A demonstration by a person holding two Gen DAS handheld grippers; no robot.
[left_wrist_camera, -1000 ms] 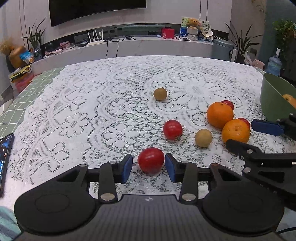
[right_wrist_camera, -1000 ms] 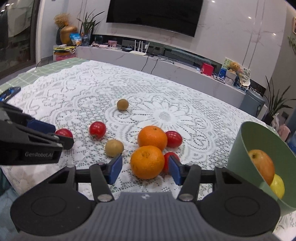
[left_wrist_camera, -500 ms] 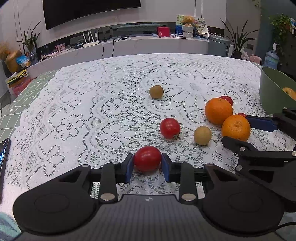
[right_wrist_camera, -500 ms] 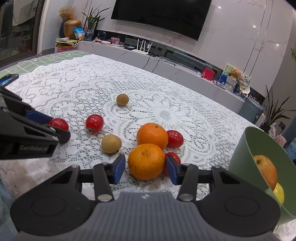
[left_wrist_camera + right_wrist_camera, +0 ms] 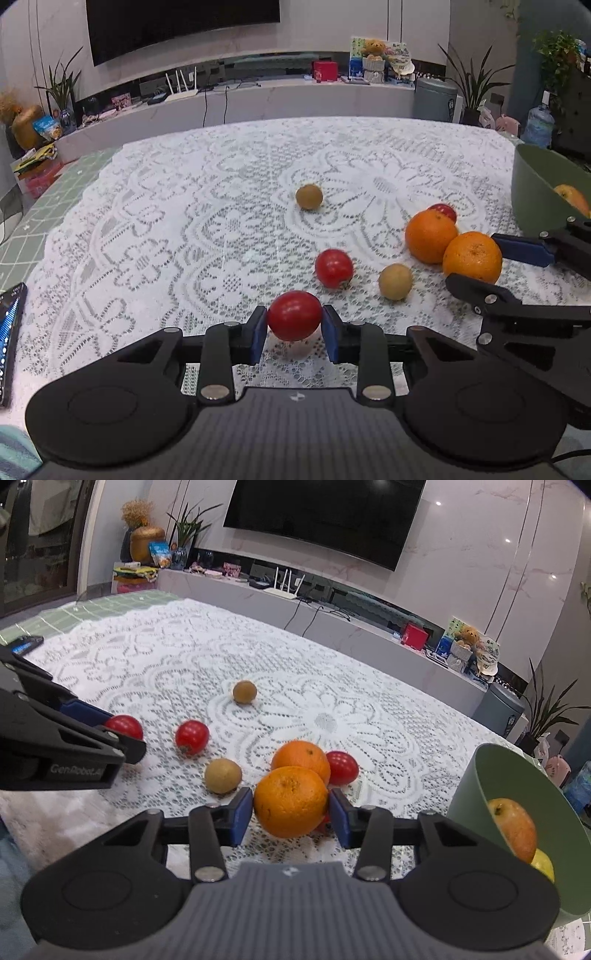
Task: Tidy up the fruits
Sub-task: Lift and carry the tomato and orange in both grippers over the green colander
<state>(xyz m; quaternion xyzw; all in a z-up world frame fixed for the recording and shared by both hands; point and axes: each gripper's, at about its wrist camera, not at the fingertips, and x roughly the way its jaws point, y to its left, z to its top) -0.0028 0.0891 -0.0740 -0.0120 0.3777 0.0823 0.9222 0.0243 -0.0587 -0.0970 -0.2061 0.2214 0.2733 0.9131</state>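
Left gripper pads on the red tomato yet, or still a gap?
Touching. In the left wrist view both blue pads of the left gripper press against the sides of the red tomato, with no lace tablecloth visible between pad and skin.

- Red tomato [image 5: 294, 315] clamped between blue pads, lifted off the lace.
- Near orange [image 5: 290, 801] pinched likewise.
- Second orange [image 5: 301, 758], more tomatoes and two brown fruits scattered on the tabletop.
- Green bowl [image 5: 476, 786] holds an apple [image 5: 513, 829].
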